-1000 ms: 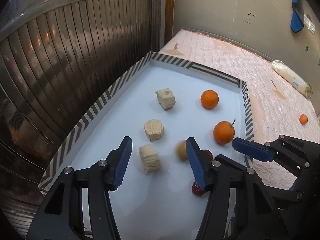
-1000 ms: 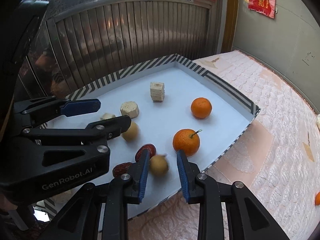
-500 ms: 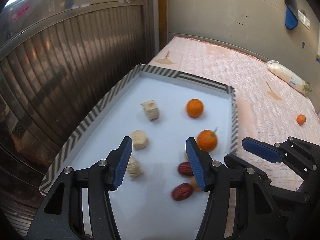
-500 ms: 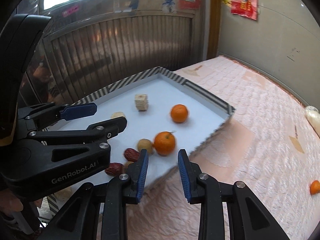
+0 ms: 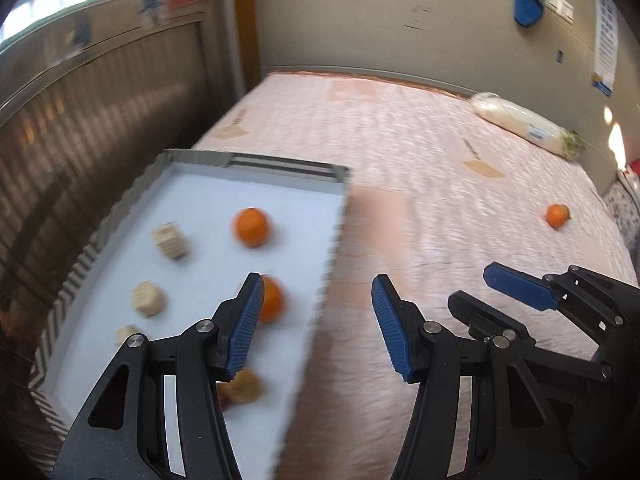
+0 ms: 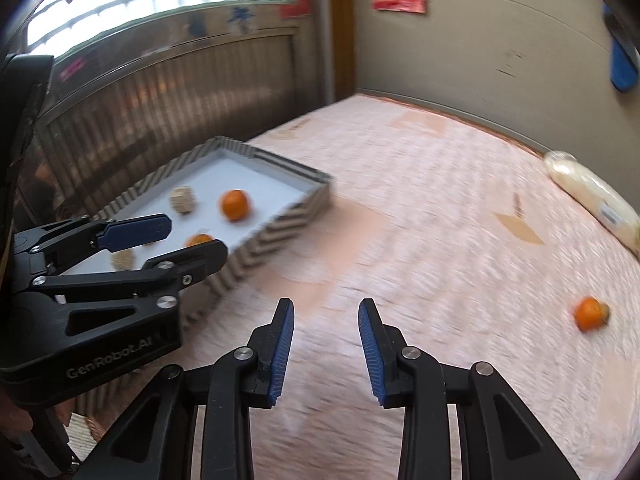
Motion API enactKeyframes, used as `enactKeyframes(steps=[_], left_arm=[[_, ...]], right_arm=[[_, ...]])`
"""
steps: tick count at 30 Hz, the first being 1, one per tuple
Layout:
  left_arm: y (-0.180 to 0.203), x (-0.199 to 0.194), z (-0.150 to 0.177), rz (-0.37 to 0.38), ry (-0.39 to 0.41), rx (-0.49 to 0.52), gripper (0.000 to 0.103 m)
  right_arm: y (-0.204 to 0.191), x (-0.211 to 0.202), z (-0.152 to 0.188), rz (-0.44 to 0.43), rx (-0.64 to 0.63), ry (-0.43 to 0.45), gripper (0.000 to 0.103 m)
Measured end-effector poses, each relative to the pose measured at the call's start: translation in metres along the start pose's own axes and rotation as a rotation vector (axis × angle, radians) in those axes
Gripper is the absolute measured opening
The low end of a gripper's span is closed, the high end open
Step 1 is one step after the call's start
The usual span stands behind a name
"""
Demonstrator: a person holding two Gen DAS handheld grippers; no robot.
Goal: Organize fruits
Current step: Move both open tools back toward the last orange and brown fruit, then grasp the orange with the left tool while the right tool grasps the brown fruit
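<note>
**Both grippers empty over the bed; one orange lies outside the tray**

The left gripper (image 5: 318,320) appears at lower centre of its own view. Its blue fingers (image 5: 248,320) stand apart with nothing between them; the gap frames the tray's right edge and bare bedspread. The right gripper (image 6: 326,344) sits at lower centre of its view. Its jaws have just been opening; they are released and empty, with only bedspread seen through the gap.

The tray (image 5: 280,168), white inside with a striped rim, occupies the left half of the left view and the middle left of the right view. It rests on the bed (image 5: 440,184), against a ribbed metal panel (image 5: 100,120). Inside it:
- one orange (image 5: 251,227) near the tray's middle, clear of the rim;
- a second orange (image 5: 272,300), partly hidden behind the left finger;
- three pale cut pieces (image 5: 170,240) down the tray's left side;
- a yellowish fruit (image 5: 246,388) and something dark red at the lower edge, too blurred to identify.

A third orange (image 5: 557,215) lies alone on the bedspread at the right of both views, well apart from the tray and from both grippers. A long pale bagged item (image 5: 520,124) lies at the upper right, along the wall.

Both views are motion-blurred; fine detail of the tray's contents is unreliable.
</note>
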State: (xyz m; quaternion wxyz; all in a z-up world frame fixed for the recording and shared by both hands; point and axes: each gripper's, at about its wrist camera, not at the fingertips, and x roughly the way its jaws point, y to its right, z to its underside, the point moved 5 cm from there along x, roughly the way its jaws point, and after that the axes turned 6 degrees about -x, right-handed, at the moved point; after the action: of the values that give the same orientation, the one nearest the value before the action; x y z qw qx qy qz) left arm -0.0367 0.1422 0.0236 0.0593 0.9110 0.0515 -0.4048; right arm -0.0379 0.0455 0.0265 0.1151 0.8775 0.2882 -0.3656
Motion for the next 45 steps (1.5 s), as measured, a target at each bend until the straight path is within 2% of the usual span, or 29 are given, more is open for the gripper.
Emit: enactKeyframes(steps=[3,8,14,20,26,30,35,45], left_arm=[[0.028,0.01,0.0,0.037,-0.026,0.023,0.056],[0.075,0.025,-0.001,0.099,-0.064,0.057,0.056],[0.138,0.045,-0.01,0.185,-0.115,0.111,0.056],[0.211,0.066,-0.017,0.248,-0.149,0.21,0.056],[0.269,0.091,-0.019,0.3,-0.183,0.313,0.056],[0.29,0.107,-0.019,0.292,-0.184,0.371,0.056],[0.305,0.119,-0.025,0.324,-0.173,0.378,0.056],[0.31,0.119,-0.031,0.35,-0.164,0.401,0.056]], right_arm=[[0.027,-0.001,0.01,0.021,0.053,-0.013,0.037],[0.074,-0.005,0.026,0.078,0.112,-0.039,0.037],[0.148,-0.022,0.049,0.167,0.189,-0.071,0.037],[0.224,-0.039,0.072,0.257,0.276,-0.1,0.037],[0.272,-0.048,0.09,0.297,0.332,-0.118,0.038],[0.29,-0.052,0.099,0.299,0.362,-0.107,0.038],[0.299,-0.05,0.1,0.293,0.366,-0.098,0.038],[0.302,-0.043,0.096,0.294,0.357,-0.105,0.038]])
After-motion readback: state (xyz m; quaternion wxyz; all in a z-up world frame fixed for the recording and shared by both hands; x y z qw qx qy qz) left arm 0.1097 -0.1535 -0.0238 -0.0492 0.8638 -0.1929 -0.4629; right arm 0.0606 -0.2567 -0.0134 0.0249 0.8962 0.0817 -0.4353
